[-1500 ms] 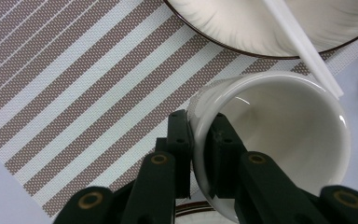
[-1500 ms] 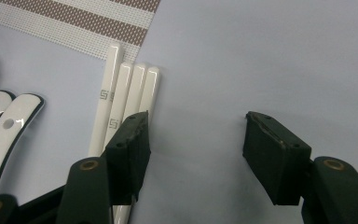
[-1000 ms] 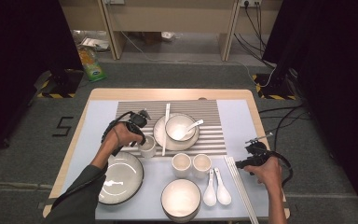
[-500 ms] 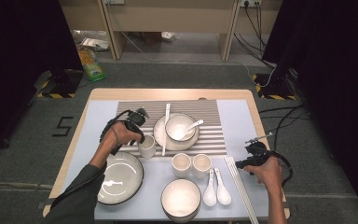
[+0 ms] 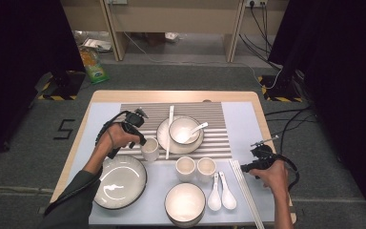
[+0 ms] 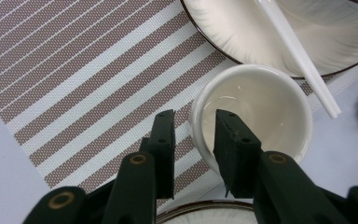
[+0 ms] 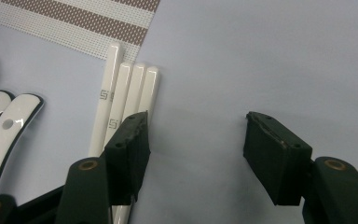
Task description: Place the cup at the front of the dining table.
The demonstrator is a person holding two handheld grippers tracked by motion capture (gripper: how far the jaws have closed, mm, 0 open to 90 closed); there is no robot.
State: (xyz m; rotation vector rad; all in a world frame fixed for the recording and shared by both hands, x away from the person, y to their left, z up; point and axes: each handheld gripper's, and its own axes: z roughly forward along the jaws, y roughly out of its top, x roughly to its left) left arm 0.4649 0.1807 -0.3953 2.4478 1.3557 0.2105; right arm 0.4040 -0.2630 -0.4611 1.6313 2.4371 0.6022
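A small white cup (image 6: pixel 261 112) (image 5: pixel 150 149) stands on the near edge of the striped placemat (image 6: pixel 74 84). My left gripper (image 6: pixel 194 126) (image 5: pixel 144 141) straddles its rim, one jaw outside and one inside. A thin gap shows on each side of the wall, so the gripper is open. My right gripper (image 7: pixel 196 135) (image 5: pixel 244 167) hangs wide open over the pale blue mat (image 7: pixel 261 56), with nothing between its jaws. Its left jaw is right beside the ends of the white chopsticks (image 7: pixel 121 102) (image 5: pixel 245 191).
Beyond the cup, a plate (image 5: pixel 164 138) holds a bowl (image 5: pixel 183 128) with a spoon in it, and a white chopstick (image 5: pixel 169 131) lies across the plate. Two cups (image 5: pixel 186 167) (image 5: pixel 206 167), two spoons (image 5: pixel 220 193), a bowl (image 5: pixel 185 202) and a large plate (image 5: pixel 121 180) sit near the front.
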